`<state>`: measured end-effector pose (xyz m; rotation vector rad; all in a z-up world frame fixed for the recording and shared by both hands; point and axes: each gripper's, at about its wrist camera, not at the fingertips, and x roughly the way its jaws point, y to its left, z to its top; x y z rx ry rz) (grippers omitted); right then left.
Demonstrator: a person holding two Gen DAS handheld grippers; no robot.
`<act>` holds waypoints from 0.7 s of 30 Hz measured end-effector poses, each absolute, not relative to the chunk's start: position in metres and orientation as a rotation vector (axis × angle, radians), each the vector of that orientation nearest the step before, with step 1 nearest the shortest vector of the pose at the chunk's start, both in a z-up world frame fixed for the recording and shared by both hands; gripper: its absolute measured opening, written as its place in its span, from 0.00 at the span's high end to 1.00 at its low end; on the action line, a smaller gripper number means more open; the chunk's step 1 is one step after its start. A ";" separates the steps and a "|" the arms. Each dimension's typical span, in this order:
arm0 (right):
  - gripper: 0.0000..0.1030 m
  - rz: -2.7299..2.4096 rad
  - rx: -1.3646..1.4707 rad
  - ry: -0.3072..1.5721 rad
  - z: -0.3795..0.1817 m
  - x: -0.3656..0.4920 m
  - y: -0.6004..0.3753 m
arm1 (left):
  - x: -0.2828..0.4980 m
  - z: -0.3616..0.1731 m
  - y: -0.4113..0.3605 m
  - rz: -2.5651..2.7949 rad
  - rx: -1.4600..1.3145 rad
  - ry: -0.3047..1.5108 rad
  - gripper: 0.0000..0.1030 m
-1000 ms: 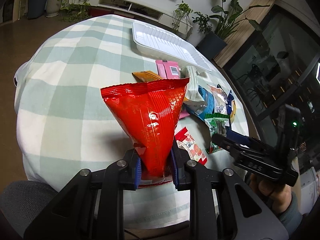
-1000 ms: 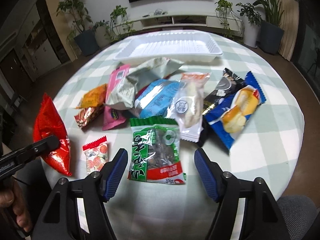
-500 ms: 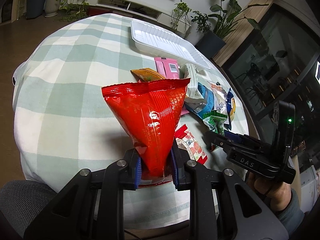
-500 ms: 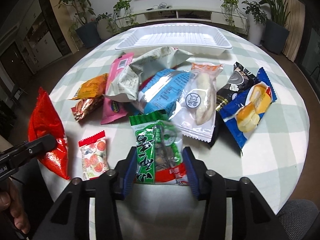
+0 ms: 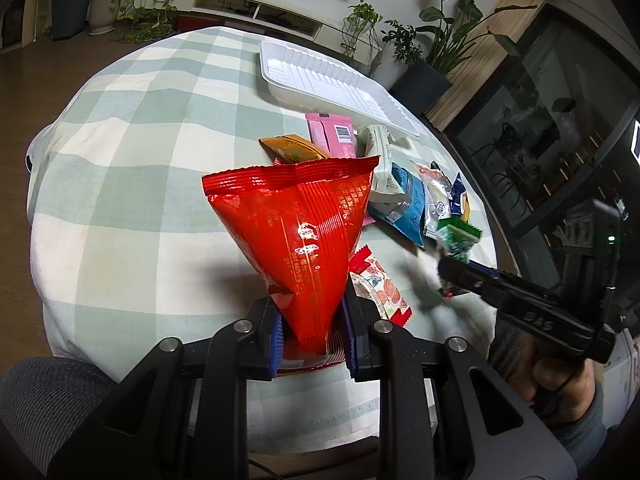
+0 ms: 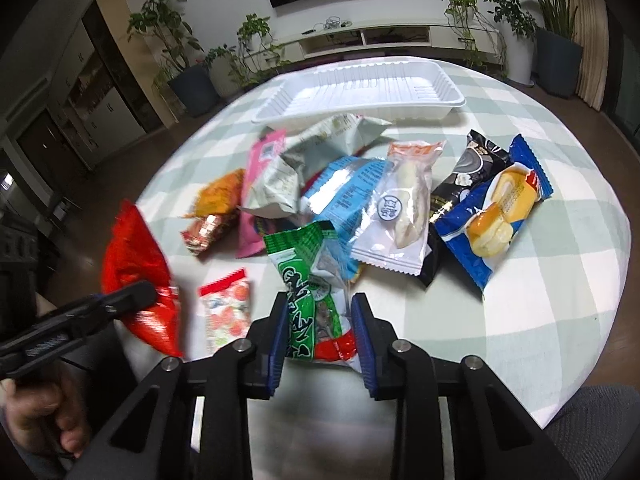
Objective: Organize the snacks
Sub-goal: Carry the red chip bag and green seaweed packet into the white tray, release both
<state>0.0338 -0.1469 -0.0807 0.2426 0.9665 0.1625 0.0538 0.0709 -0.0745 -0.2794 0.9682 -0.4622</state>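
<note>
Currently: bench (image 5: pixel 132 152), covered in green-and-white checked cloth, fills both views. White tray (image 6: pixel 360 92) lies at the far side, well beyond both sets of fingers, nothing visible in it.

Snack pile lies between the tray and the fingers. Ahead-right of the right fingers: blue cake packet (image 6: pixel 492 208), black packet (image 6: pixel 472 168) partly under it, clear bun packet (image 6: pixel 400 208) lapping onto a light blue packet (image 6: pixel 344 188). Ahead-left: grey-green bag (image 6: pixel 312 160), pink packet (image 6: pixel 256 184), orange packet (image 6: pixel 220 192).

Left gripper (image 5: pixel 312 340): fingers pinching the narrow bottom end of the red bag (image 5: pixel 300 232); bag stands upright, its wide sealed end up and away from the fingers.

Right gripper (image 6: pixel 320 336): fingers closed on the near end of the green packet (image 6: pixel 308 296), which looks raised off the cloth in the left wrist view; motion blur there, contact with the bench cannot be told.

Small strawberry candy packet (image 6: pixel 226 312) lies flat on the bench, just left of the right fingers and just right of the left fingers, apart from both.
</note>
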 end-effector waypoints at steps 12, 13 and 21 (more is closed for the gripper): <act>0.68 0.135 0.428 0.880 -0.048 0.039 -0.217 | 0.095 -0.031 0.101 -0.427 -0.298 0.895 0.80; 0.68 0.111 0.429 0.867 -0.044 0.043 -0.228 | 0.105 -0.022 0.104 -0.423 -0.287 0.879 0.80; 0.68 -0.011 0.439 0.802 -0.003 0.127 -0.317 | 0.218 0.031 0.075 -0.428 -0.132 0.867 0.80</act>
